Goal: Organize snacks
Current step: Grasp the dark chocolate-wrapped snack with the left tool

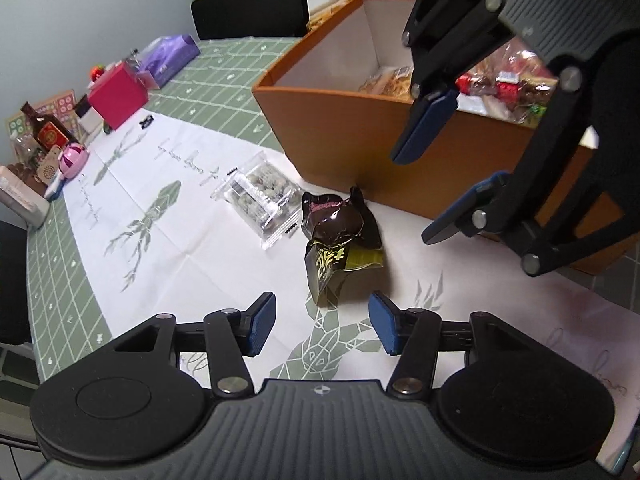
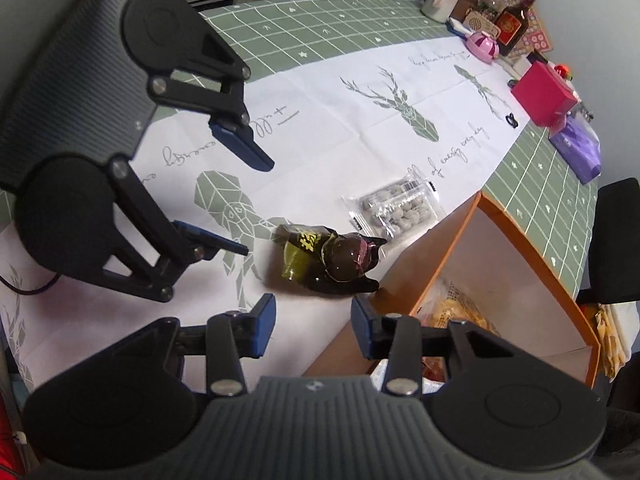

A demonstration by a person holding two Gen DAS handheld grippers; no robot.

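Note:
A dark brown and olive snack pouch (image 1: 340,240) lies on the white tablecloth just in front of the orange box (image 1: 340,120); it also shows in the right wrist view (image 2: 324,258). A clear pack of round grey snacks (image 1: 260,196) lies to its left, also in the right wrist view (image 2: 398,206). My left gripper (image 1: 322,326) is open and empty, just short of the pouch. My right gripper (image 2: 314,326) is open and empty, above the box's near corner (image 2: 400,292). The box holds several wrapped snacks (image 1: 504,84).
A magenta box (image 1: 118,94), a purple packet (image 1: 168,56), a brown bottle (image 1: 48,130) and a pink toy (image 1: 74,160) crowd the table's far edge. A black chair (image 1: 252,4) stands behind the table. The green grid cloth (image 1: 56,264) borders the white runner.

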